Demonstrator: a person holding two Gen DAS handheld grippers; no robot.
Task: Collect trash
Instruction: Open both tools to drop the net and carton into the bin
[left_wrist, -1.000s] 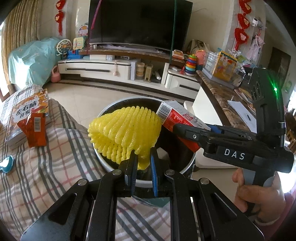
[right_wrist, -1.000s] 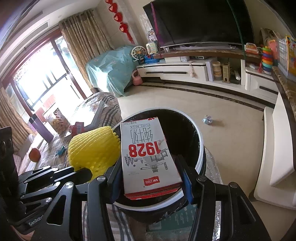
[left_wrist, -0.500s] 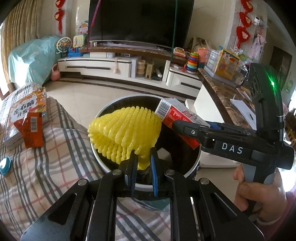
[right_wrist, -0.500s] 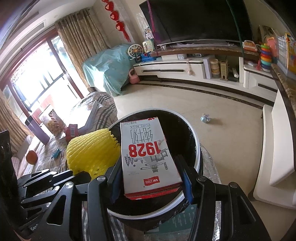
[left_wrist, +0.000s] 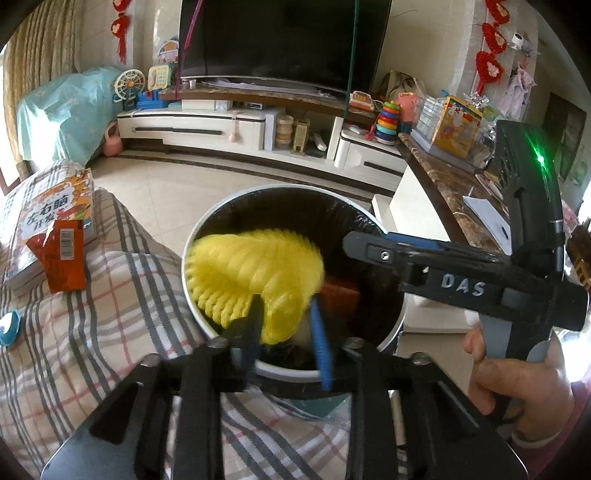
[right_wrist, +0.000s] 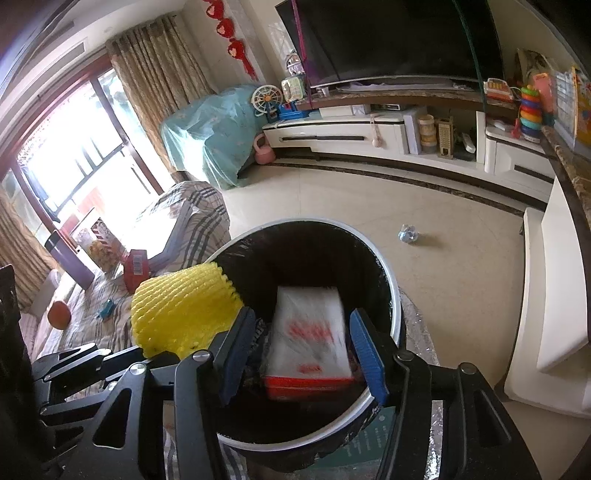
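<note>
A round bin (left_wrist: 373, 221) with a black liner stands beside the plaid-covered sofa; it also shows in the right wrist view (right_wrist: 388, 277). My left gripper (left_wrist: 286, 328) is open over the bin's near rim, and the yellow foam fruit net (left_wrist: 251, 269) is blurred, dropping between its fingers. The net also shows in the right wrist view (right_wrist: 181, 310). My right gripper (right_wrist: 301, 350) is open above the bin. The red-and-white milk carton (right_wrist: 310, 332) is blurred, falling inside the bin below it. Its red edge shows in the left wrist view (left_wrist: 340, 295).
On the sofa lie a red snack wrapper (left_wrist: 62, 254), a book (left_wrist: 48, 218) and a small blue item (left_wrist: 7, 326). A crumpled scrap (right_wrist: 408, 234) lies on the floor. A white TV cabinet (left_wrist: 229, 129) stands at the back and a marble-topped counter (left_wrist: 443, 181) at the right.
Both grippers have opened. The milk carton has dropped from the right gripper into the bin, and the yellow net has slipped down from the left gripper's fingers.
</note>
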